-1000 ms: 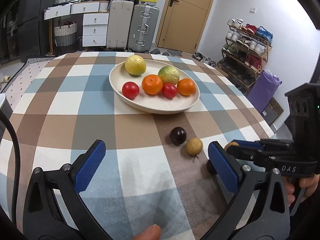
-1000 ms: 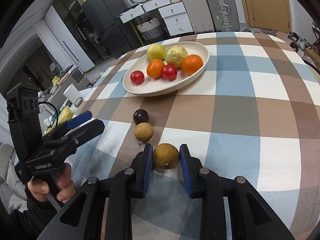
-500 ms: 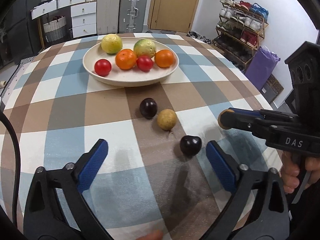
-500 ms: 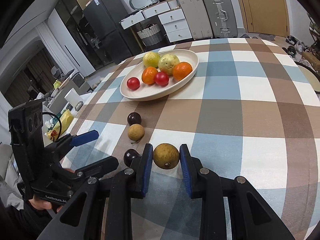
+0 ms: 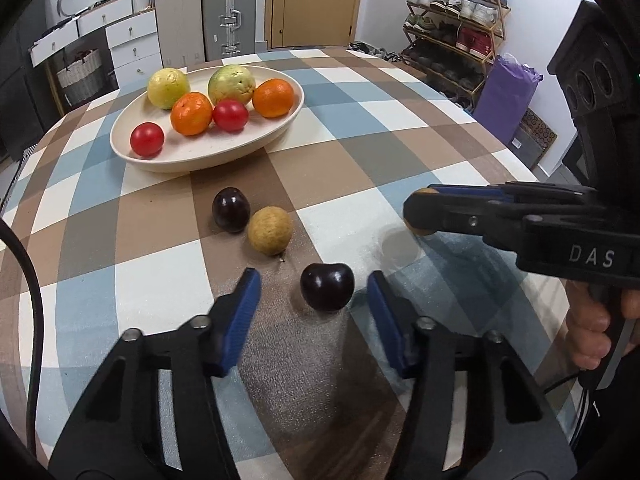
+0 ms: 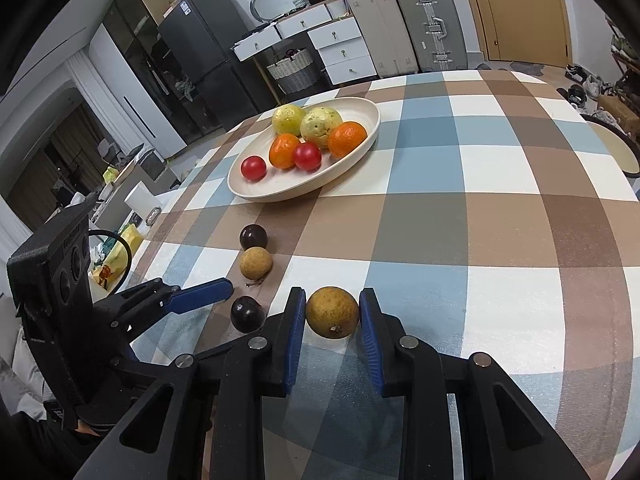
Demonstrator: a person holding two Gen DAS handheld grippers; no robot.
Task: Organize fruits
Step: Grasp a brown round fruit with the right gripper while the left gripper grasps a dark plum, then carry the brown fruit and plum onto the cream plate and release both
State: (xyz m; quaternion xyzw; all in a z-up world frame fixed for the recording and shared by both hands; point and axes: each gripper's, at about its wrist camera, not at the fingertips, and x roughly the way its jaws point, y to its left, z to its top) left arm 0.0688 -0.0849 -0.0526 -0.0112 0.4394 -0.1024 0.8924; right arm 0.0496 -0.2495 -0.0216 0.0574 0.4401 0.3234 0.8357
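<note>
A cream plate at the far side of the checked table holds two green-yellow fruits, two oranges and two red tomatoes. My right gripper is shut on a tan round fruit and holds it above the cloth; it shows side-on in the left wrist view. My left gripper is open, its jaws on either side of a dark plum lying on the table. A second dark plum and a tan fruit lie between it and the plate.
The round table has a blue, brown and white checked cloth. Beyond it stand suitcases, white drawers, a shoe rack and a purple bag. A chair seat shows at the table's right edge.
My left gripper moved forward and narrowed, so its jaws now flank the near dark plum. My right gripper lifted the tan fruit off the table and holds it.
</note>
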